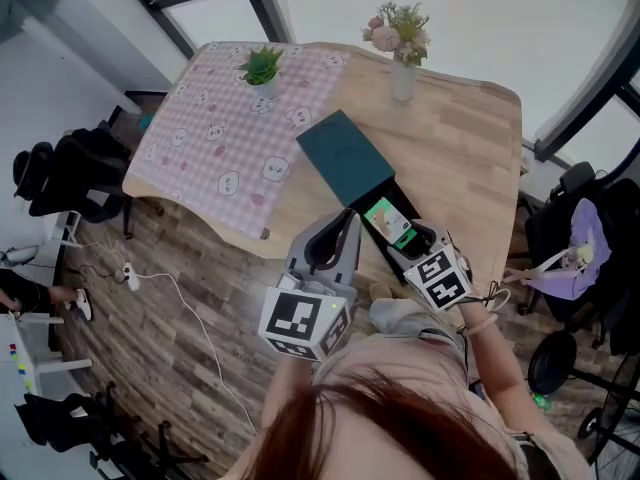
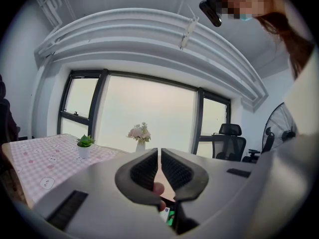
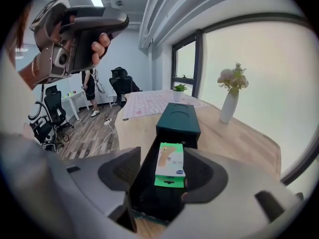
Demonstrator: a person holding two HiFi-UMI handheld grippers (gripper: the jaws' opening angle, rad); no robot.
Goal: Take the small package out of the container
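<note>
A dark teal container [image 1: 345,153] lies on the wooden table with its black drawer [image 3: 149,183] pulled out toward me. A small green and white package [image 3: 170,166] lies in the drawer, also seen in the head view as the package [image 1: 388,223]. My right gripper [image 3: 164,153] is open over the drawer, one jaw on each side of the package, which lies close to the right jaw. In the head view the right gripper [image 1: 410,246] sits at the drawer's near end. My left gripper [image 2: 159,156] is shut and empty, raised beside the drawer's left side [image 1: 340,230].
A pink checked cloth [image 1: 230,138] covers the table's left part, with a small potted plant [image 1: 262,68] on it. A vase of flowers [image 1: 402,68] stands at the far edge. Office chairs and a cable [image 1: 190,308] lie on the floor around the table.
</note>
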